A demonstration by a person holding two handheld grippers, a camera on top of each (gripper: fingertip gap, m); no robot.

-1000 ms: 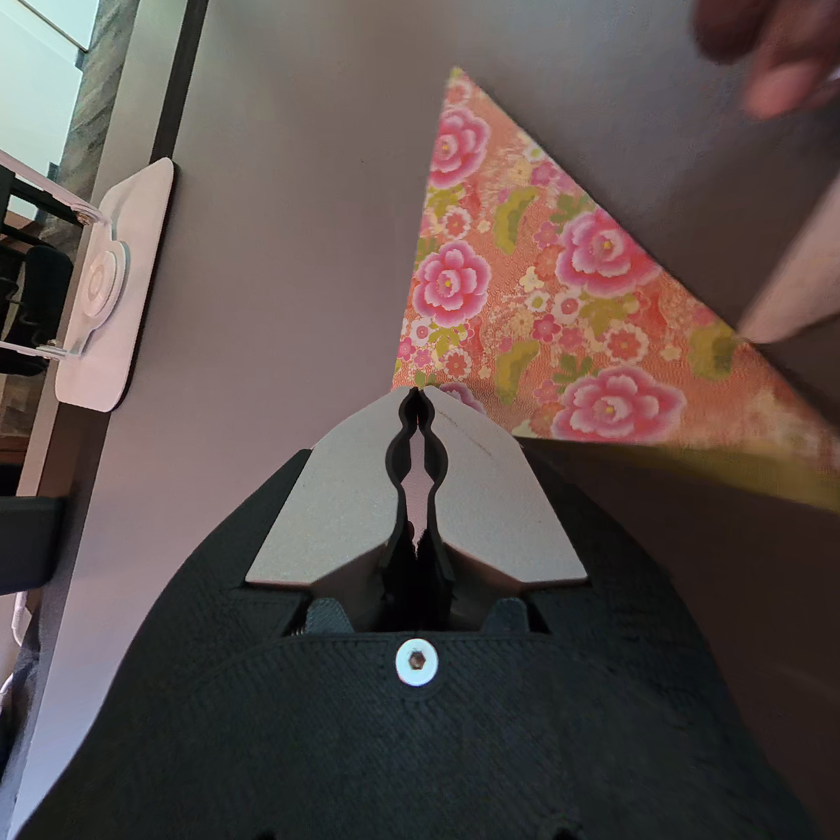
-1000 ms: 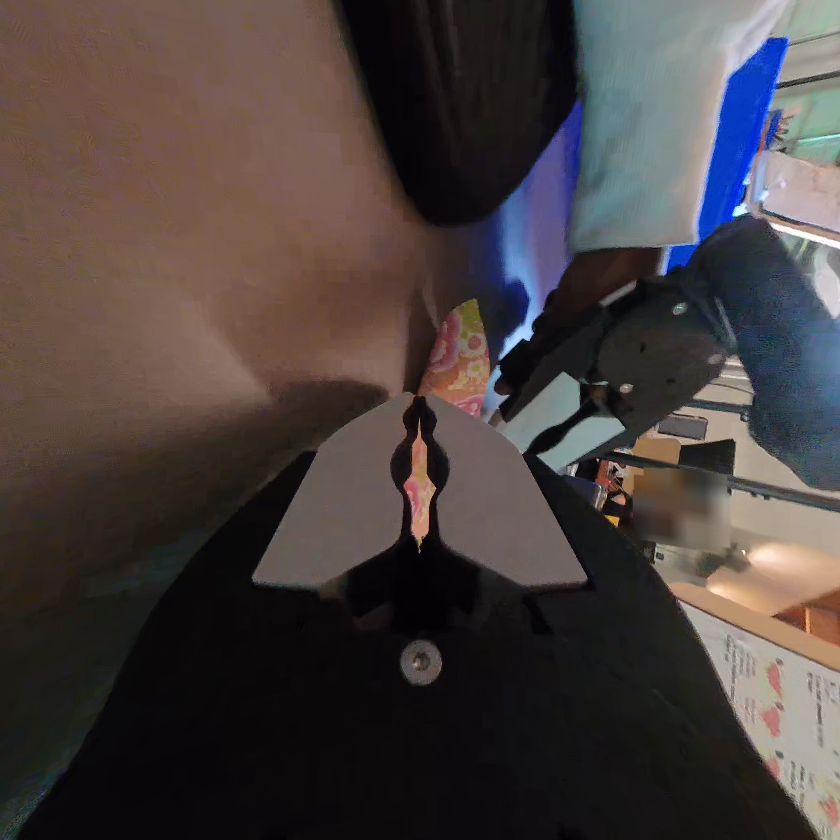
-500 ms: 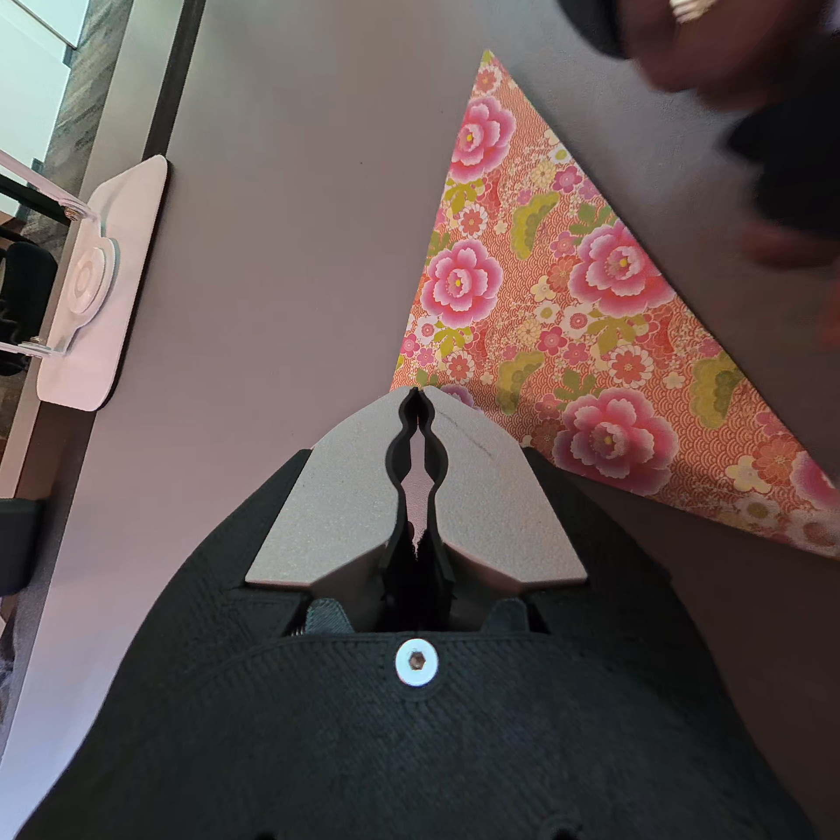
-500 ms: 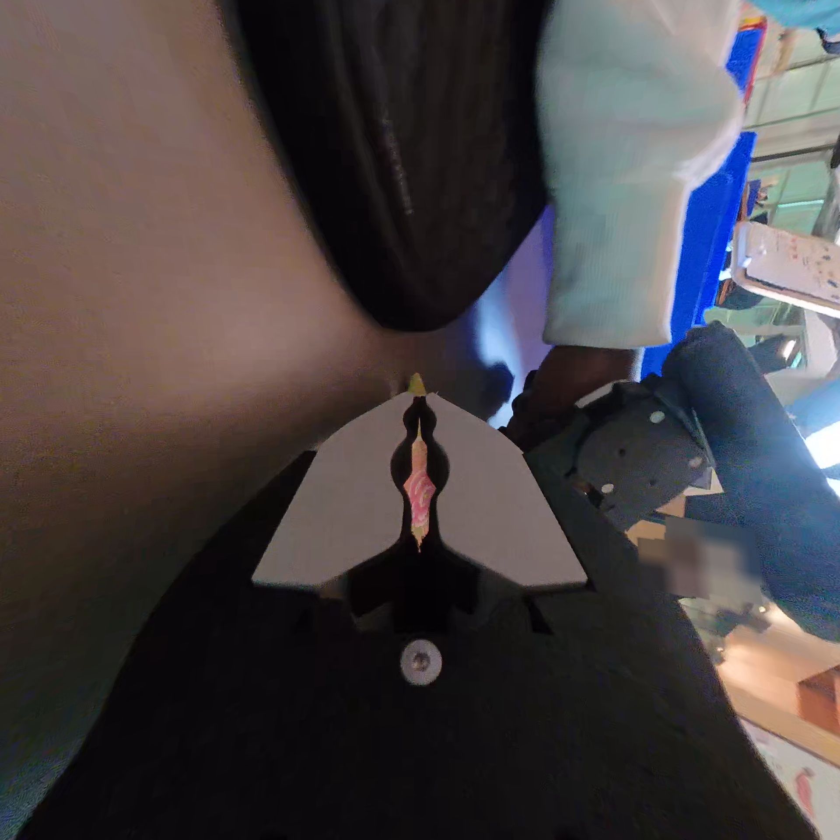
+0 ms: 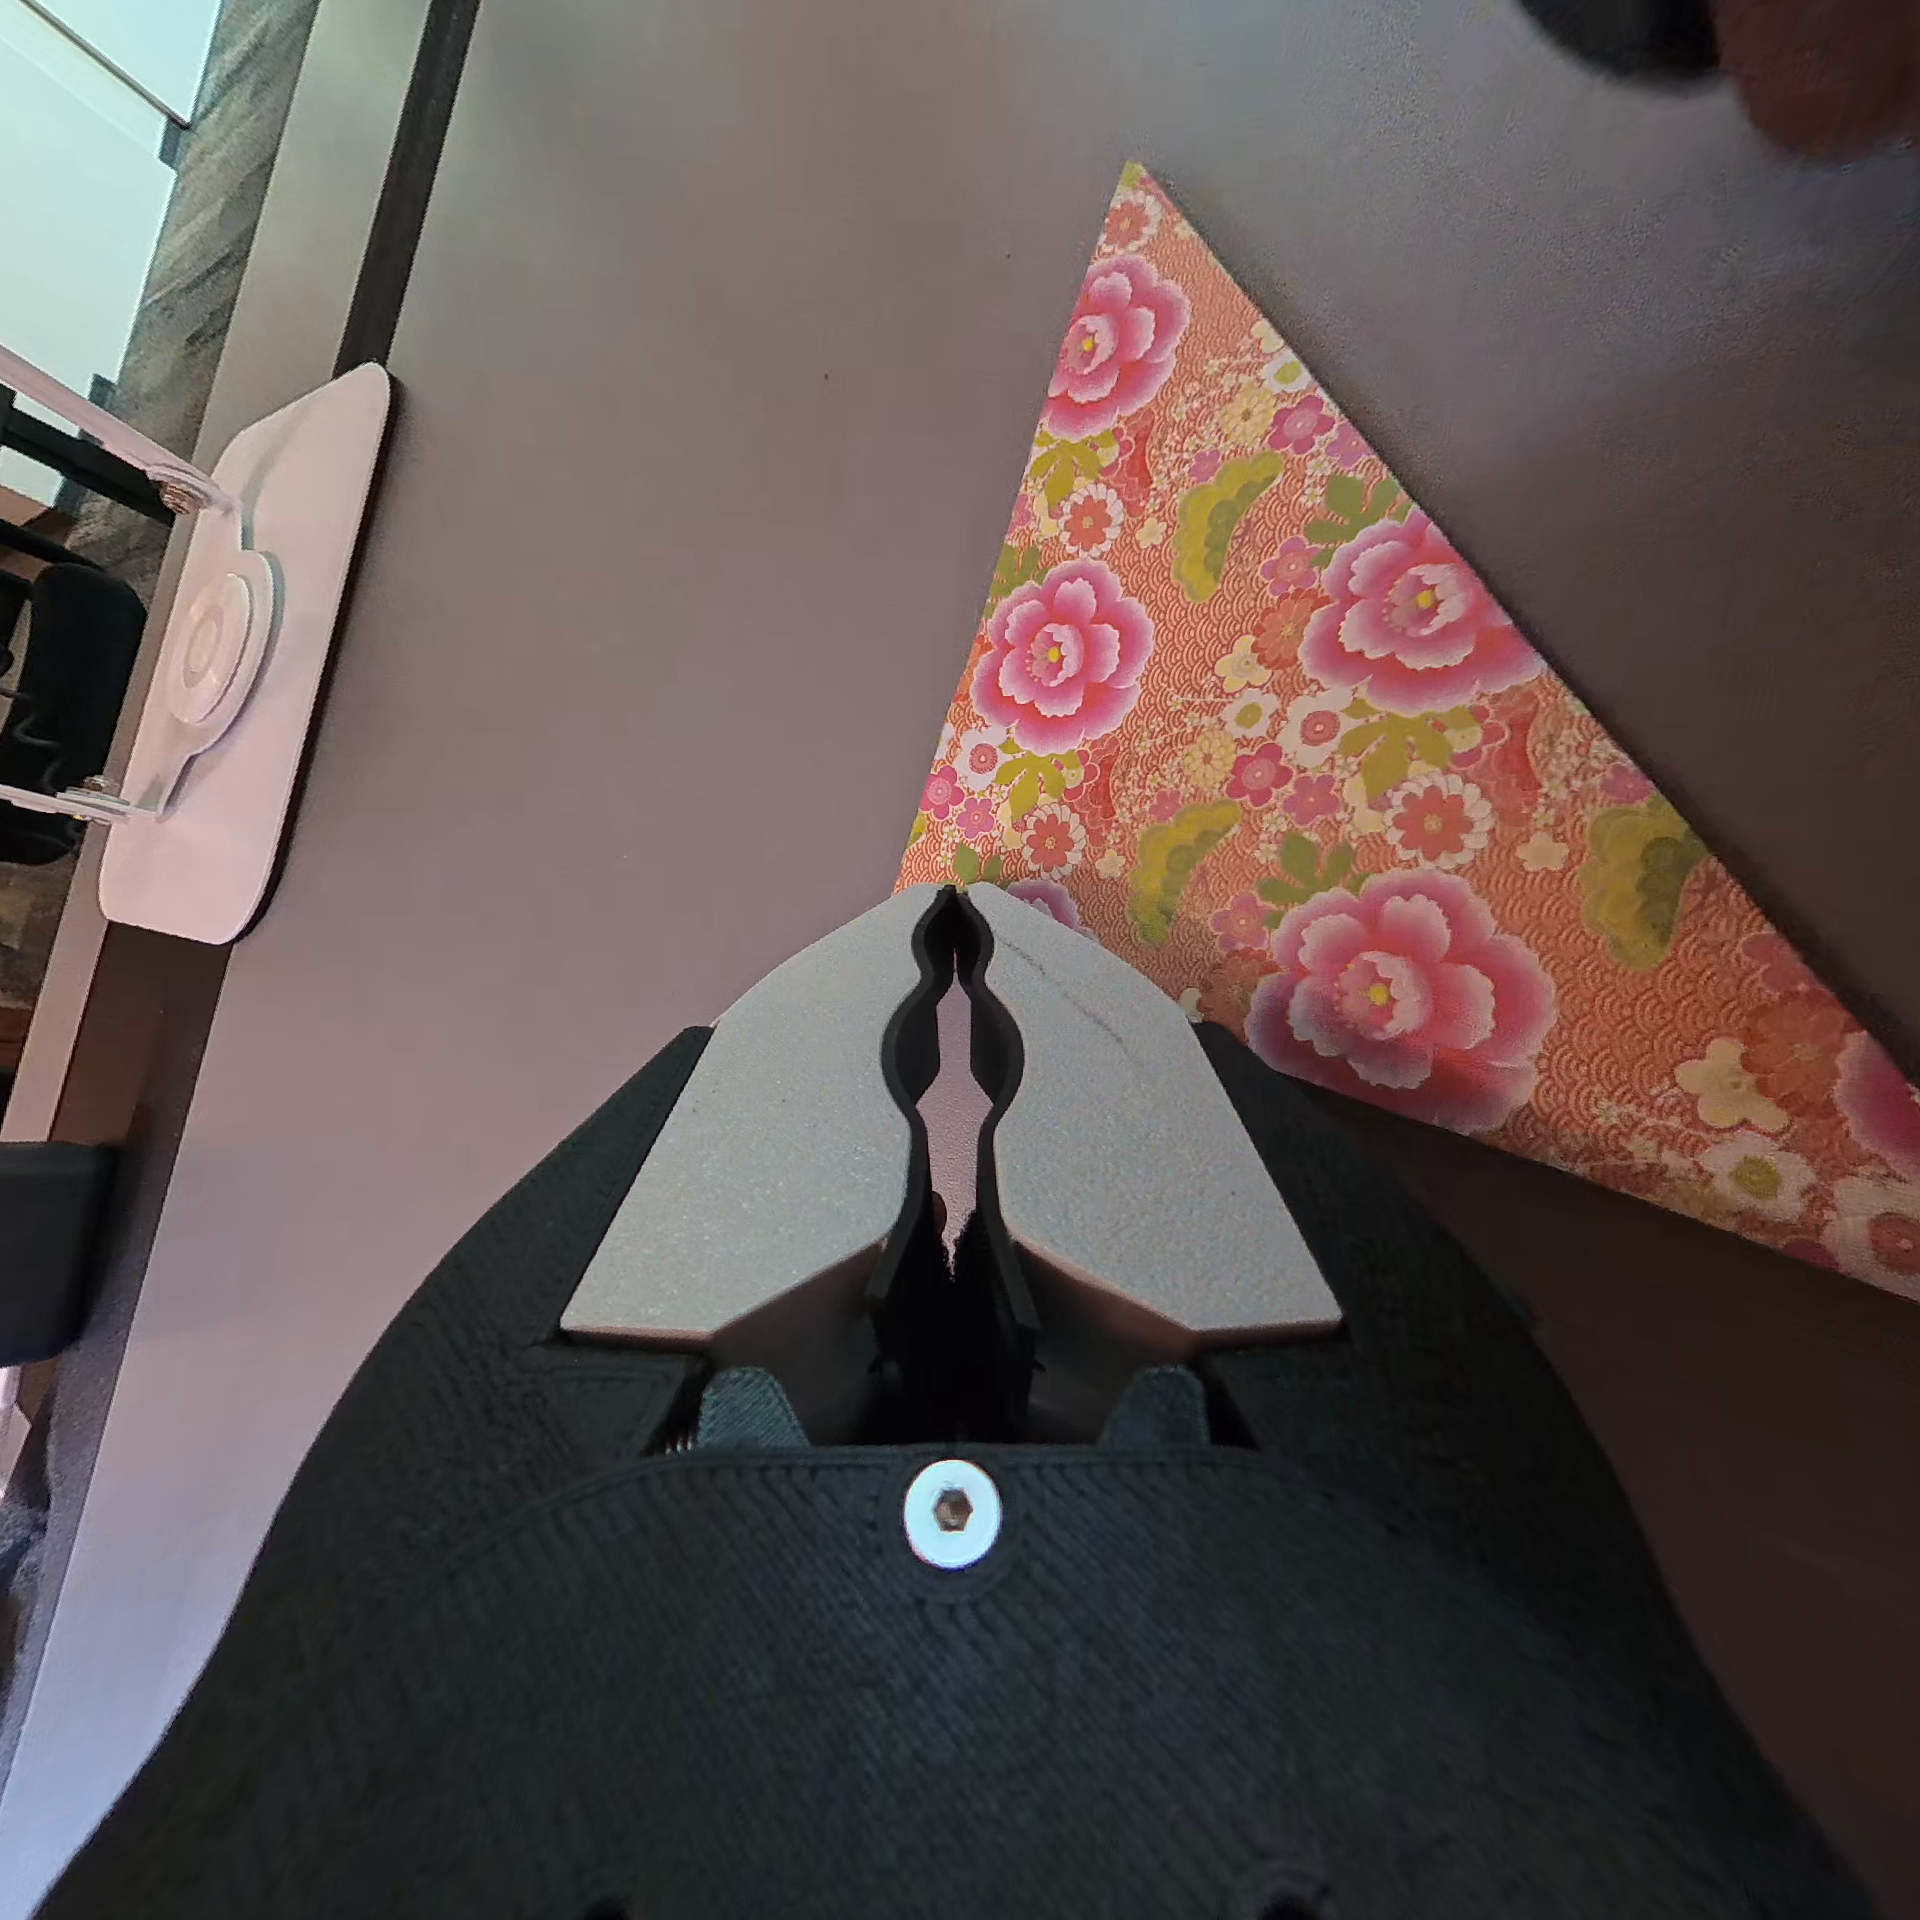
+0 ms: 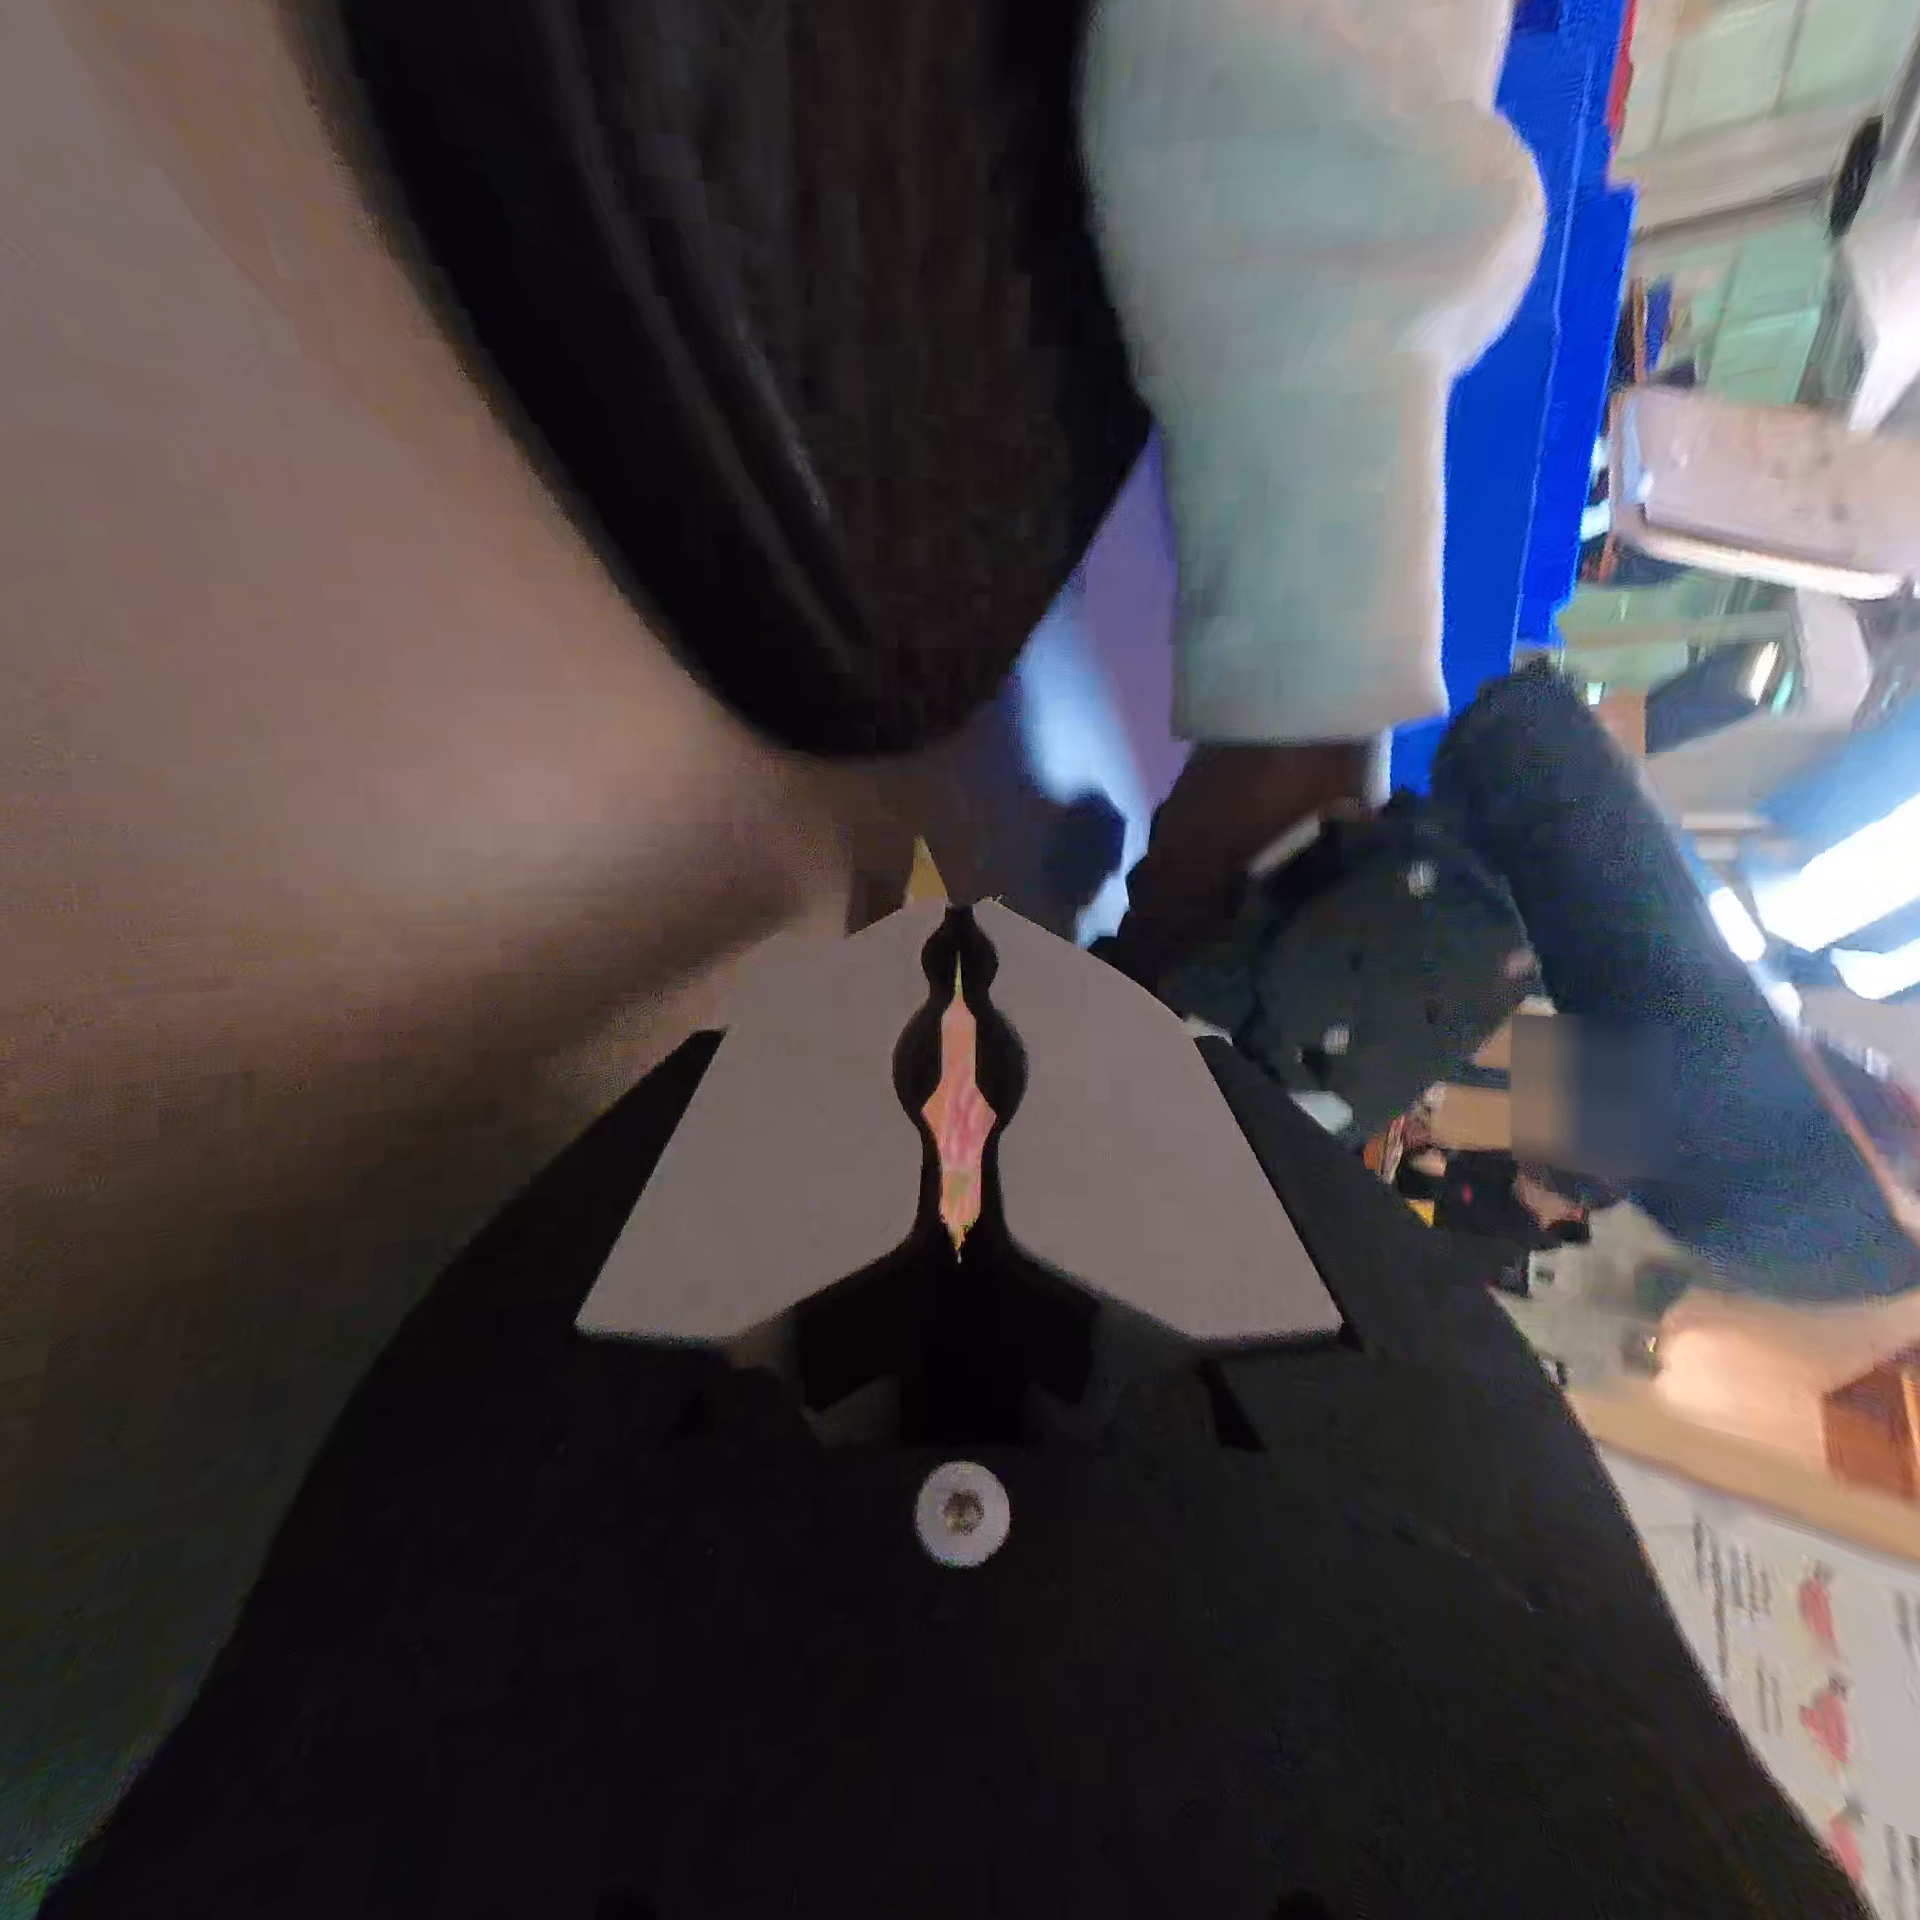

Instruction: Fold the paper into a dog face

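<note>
Grey-mauve table [image 5: 644, 520], matte, bare over most of its width. At its left edge a white plate-like mount [image 5: 223, 665] lies flat, with a round disc on it and a clear bracket screwed to its outer side; beyond the edge, a dark chair shape and a pale window. Upper right corner of the left wrist view: a blurred dark shape with part of a hand [image 5: 1829, 73], too smeared to read. No containers in either view. The paper [image 5: 1320, 748] lies flat on the table as a triangle, one point far away, the long edge running down to the right and out of frame; print side up, salmon ground with pink peonies, small white and red blossoms, yellow-green leaves. Its near left corner is just under the tip of the left gripper [image 5: 954, 914], whose grey fingers meet at the tips with only the wavy slot between them; nothing pinched there that can be seen. Right wrist view is blurred. The right gripper [image 6: 961, 914] is closed on a thin strip of the same paper [image 6: 958, 1122], seen edge-on in the slot, a yellow tip poking out past the fingertips. Ahead of it stand the person's dark clothing [image 6: 748, 364] and pale sleeve [image 6: 1288, 343], with the other gripper [image 6: 1382, 966] to the right.
</note>
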